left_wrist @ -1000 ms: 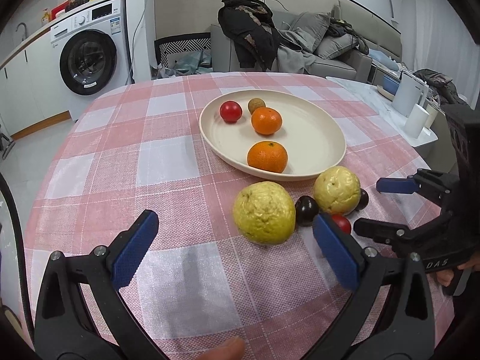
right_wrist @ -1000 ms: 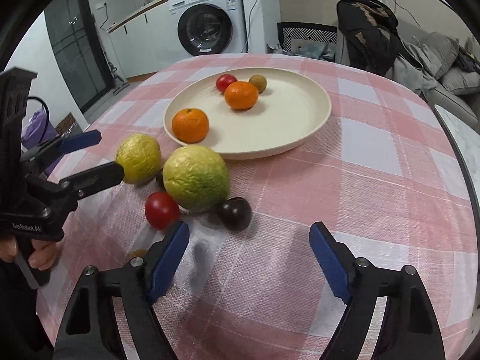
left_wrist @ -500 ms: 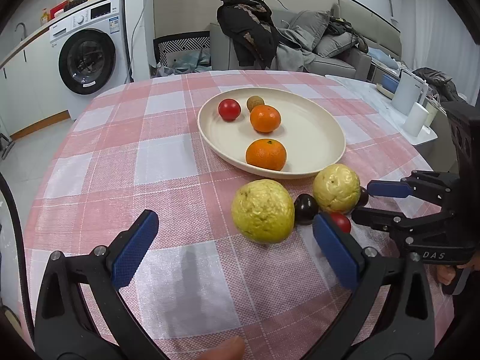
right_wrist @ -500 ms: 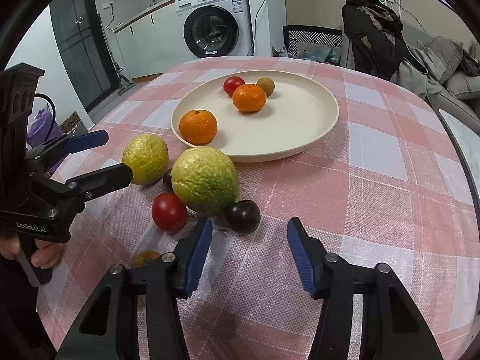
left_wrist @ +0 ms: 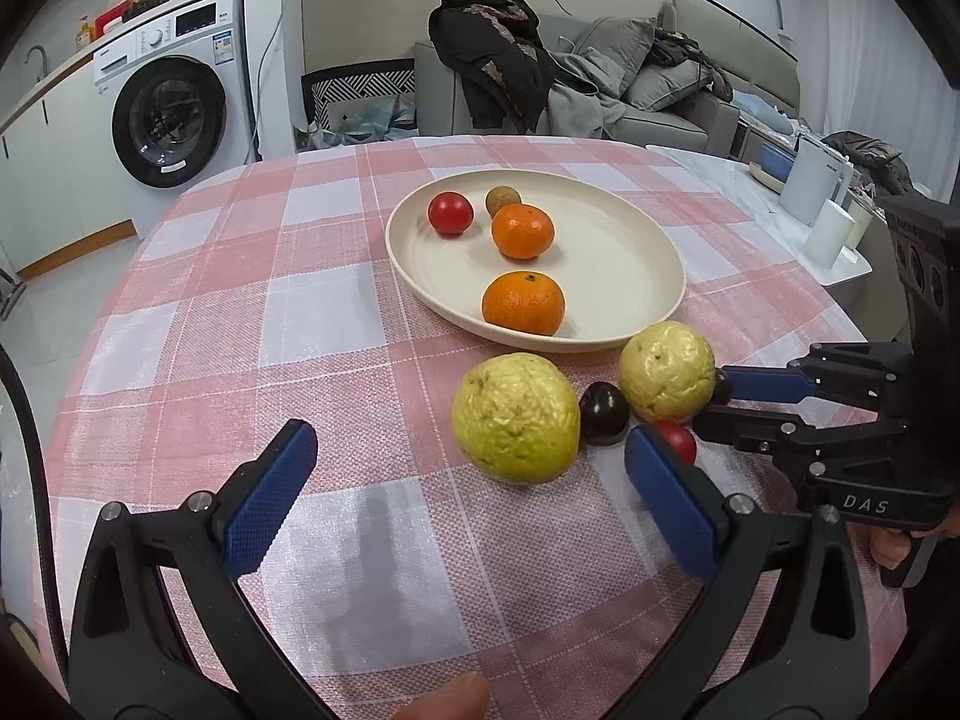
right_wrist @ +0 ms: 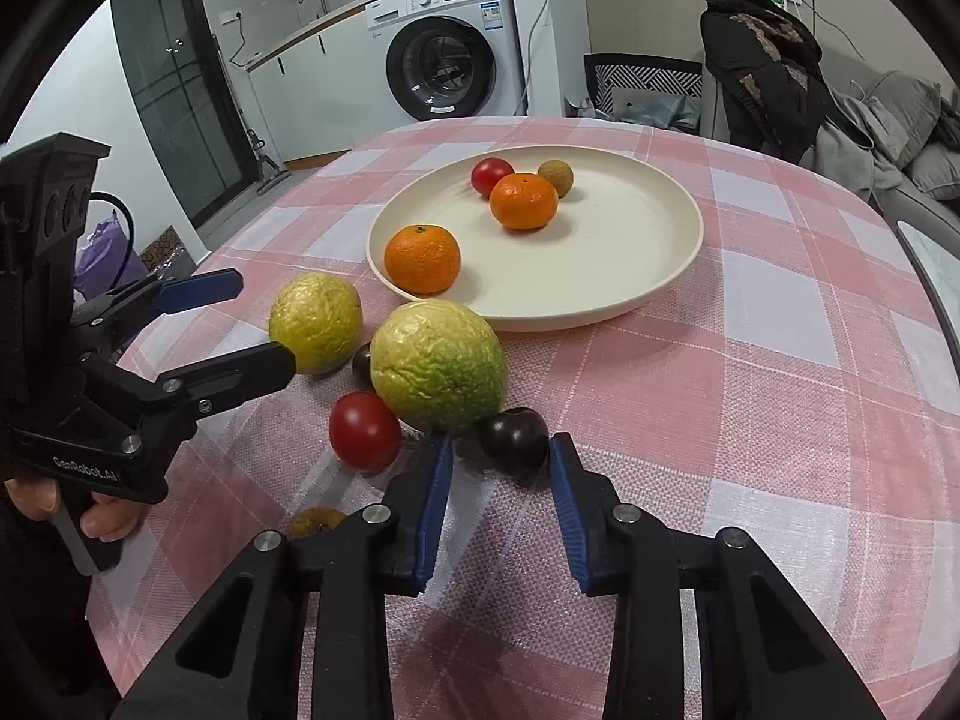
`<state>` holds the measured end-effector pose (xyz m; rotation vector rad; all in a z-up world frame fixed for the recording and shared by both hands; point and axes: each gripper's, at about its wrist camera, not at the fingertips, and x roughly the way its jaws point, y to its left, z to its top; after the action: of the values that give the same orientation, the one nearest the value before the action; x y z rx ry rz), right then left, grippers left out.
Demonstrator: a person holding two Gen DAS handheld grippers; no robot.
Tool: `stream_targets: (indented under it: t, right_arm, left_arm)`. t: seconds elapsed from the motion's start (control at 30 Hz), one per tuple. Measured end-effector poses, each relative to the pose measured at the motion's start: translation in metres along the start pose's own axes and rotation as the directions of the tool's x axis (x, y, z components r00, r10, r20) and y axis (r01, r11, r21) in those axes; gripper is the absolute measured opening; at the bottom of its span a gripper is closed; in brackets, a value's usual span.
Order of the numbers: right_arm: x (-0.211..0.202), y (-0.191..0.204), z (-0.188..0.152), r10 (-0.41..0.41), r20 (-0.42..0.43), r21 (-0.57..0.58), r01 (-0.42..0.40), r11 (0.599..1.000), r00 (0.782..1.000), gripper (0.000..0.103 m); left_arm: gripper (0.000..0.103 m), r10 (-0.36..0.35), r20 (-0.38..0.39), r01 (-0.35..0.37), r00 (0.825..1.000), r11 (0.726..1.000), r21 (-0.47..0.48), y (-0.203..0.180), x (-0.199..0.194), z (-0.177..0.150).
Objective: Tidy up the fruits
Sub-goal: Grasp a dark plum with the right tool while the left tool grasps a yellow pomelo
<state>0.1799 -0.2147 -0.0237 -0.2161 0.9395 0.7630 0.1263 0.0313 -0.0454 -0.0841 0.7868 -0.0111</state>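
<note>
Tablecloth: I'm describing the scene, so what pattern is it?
Pink-and-white check tablecloth, clearest in the left wrist view.

On the bench [right_wrist: 750, 360] before me, the plate [right_wrist: 630, 276] lies farthest, four fruits in it. Nearer, two guavas [right_wrist: 438, 366] sit side by side, a plum [right_wrist: 515, 437] just before them between my right hand-held gripper's [right_wrist: 499, 480] closing jaws.

Each hand-held gripper [right_wrist: 498, 498] is black plastic with 2 blue-padded fingers [right_wrist: 433, 510] and silver screws.
</note>
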Motion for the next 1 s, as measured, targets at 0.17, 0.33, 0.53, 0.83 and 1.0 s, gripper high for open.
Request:
stream_targets:
  t: [0.17, 0.33, 0.53, 0.83, 1.0]
  right_arm:
    - [-0.001, -0.002, 0.000, -0.007, 0.003, 0.001, 0.007, 1.000, 1.000, 0.025]
    - [-0.002, -0.003, -0.001, -0.001, 0.005, 0.003, 0.001, 1.000, 1.000, 0.024]
    - [-0.011, -0.004, -0.001, -0.003, 0.027, -0.002, 0.003, 1.000, 1.000, 0.024]
    - [-0.028, -0.008, 0.003, 0.004, 0.074, 0.008, -0.005, 1.000, 0.997, 0.024]
    - [-0.034, -0.007, 0.006, 0.014, 0.097, 0.007, -0.014, 1.000, 0.995, 0.024]
  left_arm:
    - [0.102, -0.003, -0.002, 0.003, 1.000, 1.000, 0.001, 0.000, 0.001, 0.000]
    - [0.102, -0.002, -0.005, 0.002, 1.000, 1.000, -0.002, 0.000, 0.002, 0.000]
    - [0.102, -0.010, -0.005, 0.010, 1.000, 1.000, -0.015, 0.003, 0.000, 0.000]
    - [0.102, -0.018, -0.028, 0.016, 0.999, 0.998, -0.060, 0.009, 0.005, -0.001]
    - [0.102, -0.044, -0.038, 0.040, 0.998, 0.994, -0.099, 0.015, 0.008, 0.000]
